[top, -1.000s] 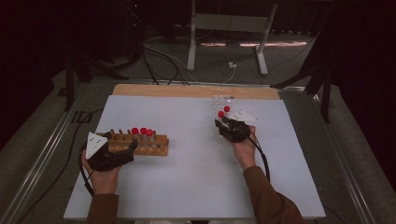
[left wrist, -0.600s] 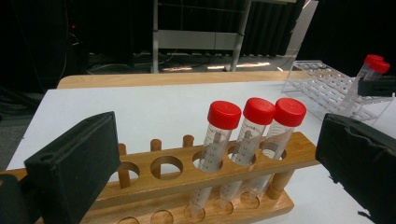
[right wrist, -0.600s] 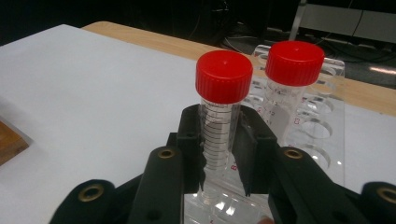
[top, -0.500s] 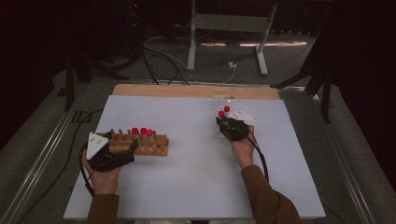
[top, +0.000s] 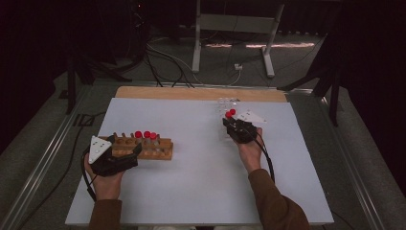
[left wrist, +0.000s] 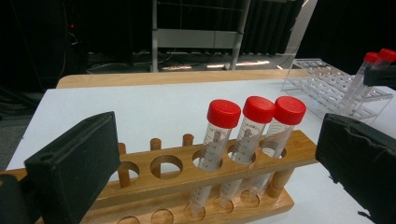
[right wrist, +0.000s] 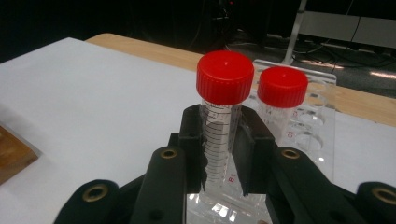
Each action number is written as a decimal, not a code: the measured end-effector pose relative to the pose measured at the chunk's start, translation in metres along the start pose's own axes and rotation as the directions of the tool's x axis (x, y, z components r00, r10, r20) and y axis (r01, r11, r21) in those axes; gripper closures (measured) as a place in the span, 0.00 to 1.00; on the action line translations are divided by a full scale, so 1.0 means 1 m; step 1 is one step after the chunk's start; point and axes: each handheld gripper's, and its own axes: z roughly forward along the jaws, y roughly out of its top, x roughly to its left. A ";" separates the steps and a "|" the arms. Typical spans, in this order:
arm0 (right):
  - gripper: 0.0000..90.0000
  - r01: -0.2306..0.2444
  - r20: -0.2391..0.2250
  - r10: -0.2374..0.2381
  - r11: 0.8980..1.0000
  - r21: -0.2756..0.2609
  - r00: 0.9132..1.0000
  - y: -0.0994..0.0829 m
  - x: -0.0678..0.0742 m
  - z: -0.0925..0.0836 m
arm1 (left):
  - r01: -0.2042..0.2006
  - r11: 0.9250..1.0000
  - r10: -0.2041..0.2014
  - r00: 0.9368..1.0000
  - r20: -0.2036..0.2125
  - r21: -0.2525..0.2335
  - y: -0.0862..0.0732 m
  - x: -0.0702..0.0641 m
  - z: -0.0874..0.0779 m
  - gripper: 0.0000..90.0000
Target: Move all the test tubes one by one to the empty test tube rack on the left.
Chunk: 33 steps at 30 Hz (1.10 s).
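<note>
My right gripper (right wrist: 218,154) has just closed its jaws and now pinches a clear plastic tube with a red screw cap (right wrist: 224,79), upright in the clear acrylic rack (right wrist: 313,126) at the table's far right. A second red-capped tube (right wrist: 282,87) stands just behind it. My left gripper (top: 115,158) is spread wide around the near-left end of the wooden peg rack (left wrist: 280,144), pads not touching it. Three red-capped tubes (left wrist: 258,112) stand side by side in it, on the white tabletop (top: 191,124).

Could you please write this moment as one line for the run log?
right gripper: shut on red-capped tube at clear rack | left gripper: open, astride wooden rack | wooden rack: three capped tubes
</note>
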 end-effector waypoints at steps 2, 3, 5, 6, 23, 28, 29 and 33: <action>0.83 -0.002 -0.002 0.001 1.000 -0.006 1.000 0.002 0.000 -0.002 | 0.001 1.000 -0.001 1.000 -0.001 0.003 0.000 0.000 0.000 0.01; 0.83 -0.003 -0.003 0.003 1.000 -0.011 1.000 0.003 0.000 -0.002 | 0.002 1.000 -0.002 1.000 0.000 0.004 -0.001 0.000 0.001 0.01; 0.83 -0.010 -0.007 0.010 1.000 -0.023 1.000 0.005 -0.001 -0.005 | 0.000 1.000 0.000 1.000 0.000 0.005 -0.001 0.000 0.001 0.01; 0.83 -0.015 -0.008 0.015 0.999 -0.029 1.000 0.006 -0.002 -0.006 | 0.000 1.000 0.000 1.000 0.002 0.005 -0.001 0.000 0.001 0.01; 0.83 -0.019 -0.049 0.015 0.996 -0.083 0.999 0.025 -0.003 -0.029 | -0.006 1.000 0.006 1.000 0.000 0.009 0.000 -0.002 0.002 0.01; 0.83 -0.019 -0.081 0.011 0.995 -0.097 0.997 0.028 -0.004 -0.040 | -0.010 1.000 0.010 1.000 0.001 0.008 0.000 -0.003 0.002 0.01; 0.83 -0.016 -0.089 0.007 0.995 -0.099 0.996 0.028 -0.003 -0.042 | -0.012 1.000 0.012 1.000 0.000 0.009 0.001 -0.004 0.001 0.01; 0.83 0.009 -0.110 -0.020 0.995 -0.098 0.994 0.029 0.000 -0.051 | -0.019 1.000 0.019 1.000 0.003 0.006 0.002 -0.006 0.001 0.01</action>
